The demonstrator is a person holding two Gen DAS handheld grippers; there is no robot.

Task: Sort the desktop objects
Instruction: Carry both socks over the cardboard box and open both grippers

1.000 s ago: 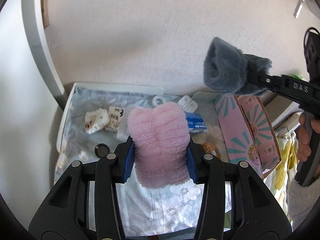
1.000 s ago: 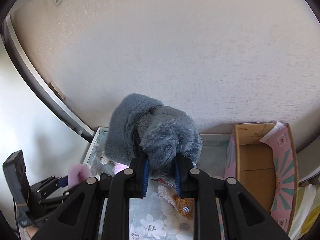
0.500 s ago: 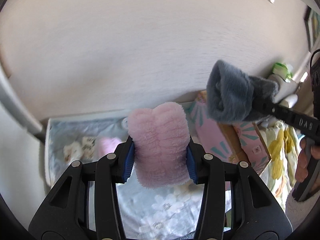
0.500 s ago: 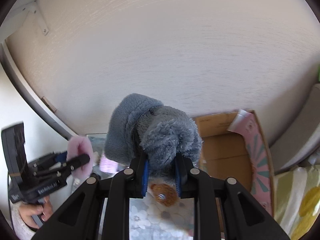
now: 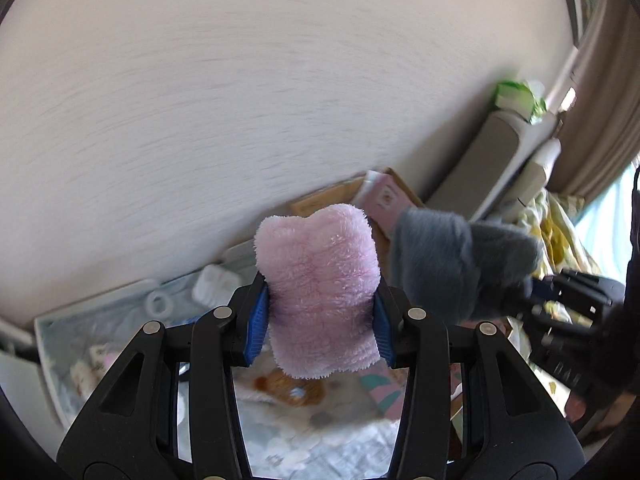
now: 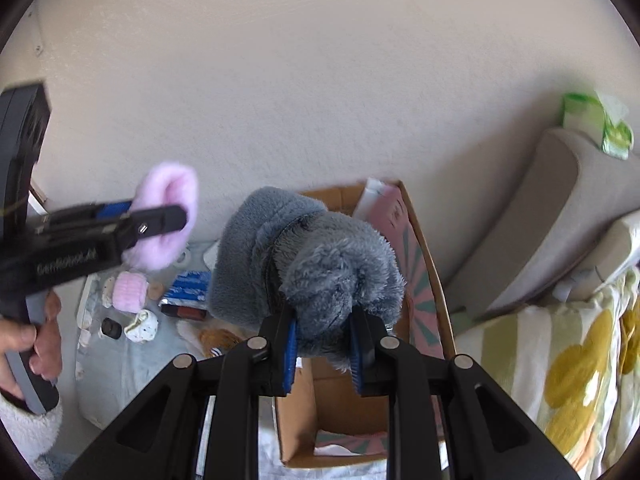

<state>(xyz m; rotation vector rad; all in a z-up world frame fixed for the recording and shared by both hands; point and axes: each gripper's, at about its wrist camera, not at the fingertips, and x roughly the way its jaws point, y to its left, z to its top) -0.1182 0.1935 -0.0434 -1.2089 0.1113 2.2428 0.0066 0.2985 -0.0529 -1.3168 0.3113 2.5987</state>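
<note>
My left gripper [image 5: 320, 316] is shut on a fluffy pink sock [image 5: 320, 280], held up in the air above the floral-covered surface. In the right wrist view that same pink sock [image 6: 168, 216] shows at the left, clamped in the left gripper's black fingers [image 6: 152, 226]. My right gripper [image 6: 324, 352] is shut on a fluffy grey sock [image 6: 312, 264], which hangs over the open cardboard box [image 6: 424, 248] with pink and teal sunburst sides. The grey sock [image 5: 452, 260] also shows at the right of the left wrist view, blurred.
Small items lie on the pale floral cloth [image 6: 132, 360]: a rolled pink sock [image 6: 130, 292], a blue packet [image 6: 188, 284], a brown plush toy [image 6: 218, 338], a crumpled white piece [image 6: 142, 326]. Grey cushions [image 6: 560, 208] and a yellow-flowered cover [image 6: 560, 380] lie right; a hand [image 6: 36, 340] grips the left handle.
Both grippers swung to the right with their socks still clamped. The grey sock now hangs over the open box, and the pink sock has come closer to it.
</note>
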